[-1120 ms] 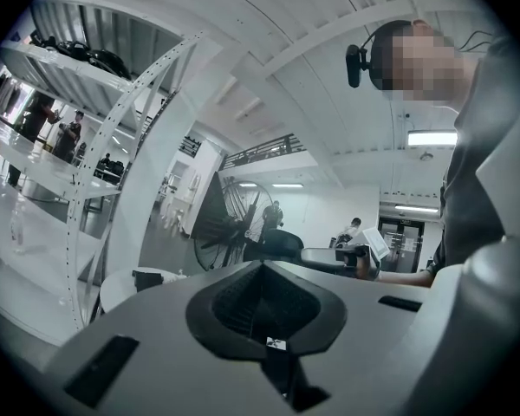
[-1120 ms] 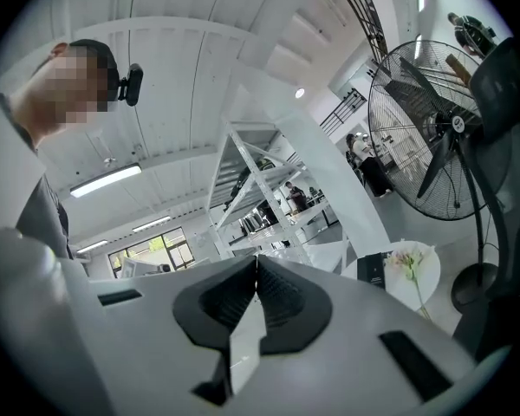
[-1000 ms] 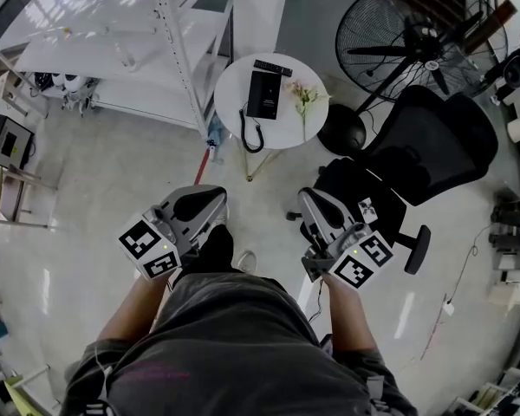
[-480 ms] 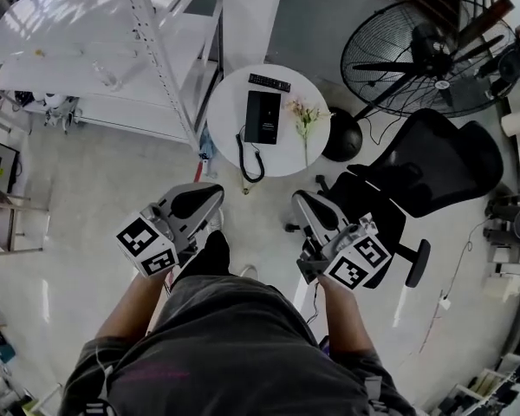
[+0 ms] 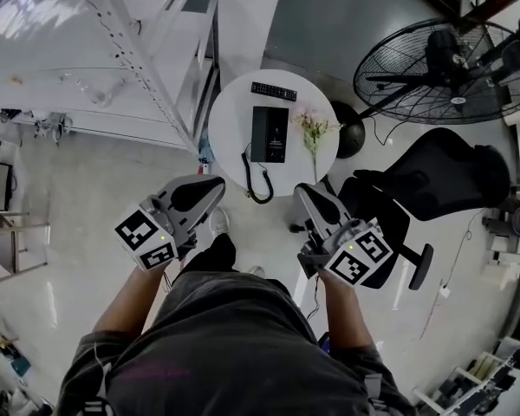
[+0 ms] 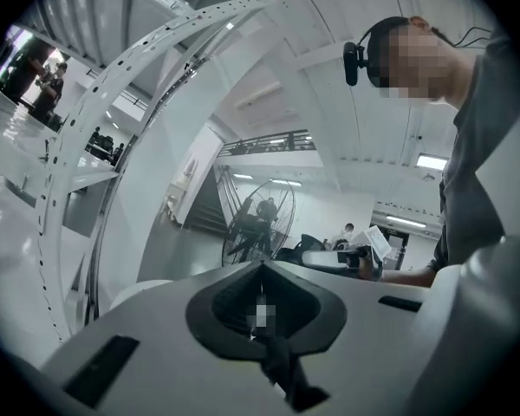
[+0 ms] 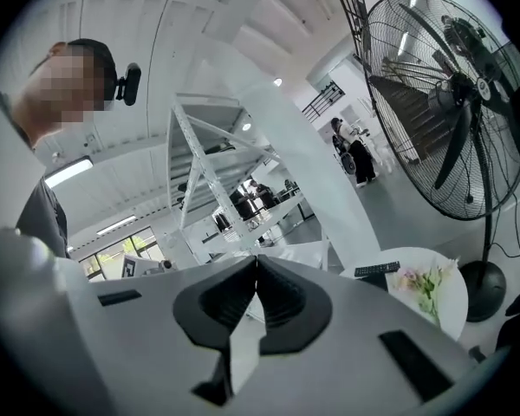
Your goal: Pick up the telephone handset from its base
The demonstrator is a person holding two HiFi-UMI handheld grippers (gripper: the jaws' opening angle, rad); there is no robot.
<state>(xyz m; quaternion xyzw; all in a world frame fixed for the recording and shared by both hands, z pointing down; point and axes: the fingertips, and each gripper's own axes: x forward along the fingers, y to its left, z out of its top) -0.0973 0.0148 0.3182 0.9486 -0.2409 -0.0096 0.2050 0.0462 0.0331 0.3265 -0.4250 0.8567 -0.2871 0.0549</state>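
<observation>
A person stands just short of a small round table (image 5: 230, 115), a two-jaw tool in each hand, before any attempt on the black telephone (image 5: 269, 134) at the table's centre. The telephone handset (image 5: 262, 137) appears to lie in its cradle on the base, though from above its dark outline cannot be told apart from the unit. A coiled cord (image 5: 257, 178) loops off the near edge of the table, which suggests nothing has been lifted. The left gripper (image 5: 213, 185) and right gripper (image 5: 304, 191) are held level and side by side at waist height, pointing toward the table but well apart from it, a carrying posture rather than a reaching one. The left gripper's own view shows its jaws pressed together with nothing between them. The right gripper's view shows its tips meeting too, likewise empty, so either tool must open before it can take the handset. A remote control (image 5: 273, 91) lies on the far side of the phone, and a sprig of flowers (image 5: 312, 133) lies to its right, near enough to be brushed by a careless approach. A large floor fan (image 5: 442, 68) and a black office chair (image 5: 433, 180) crowd the right side, and a white metal shelving rack (image 5: 113, 50) stands at left, leaving the near edge as the likely way in.
</observation>
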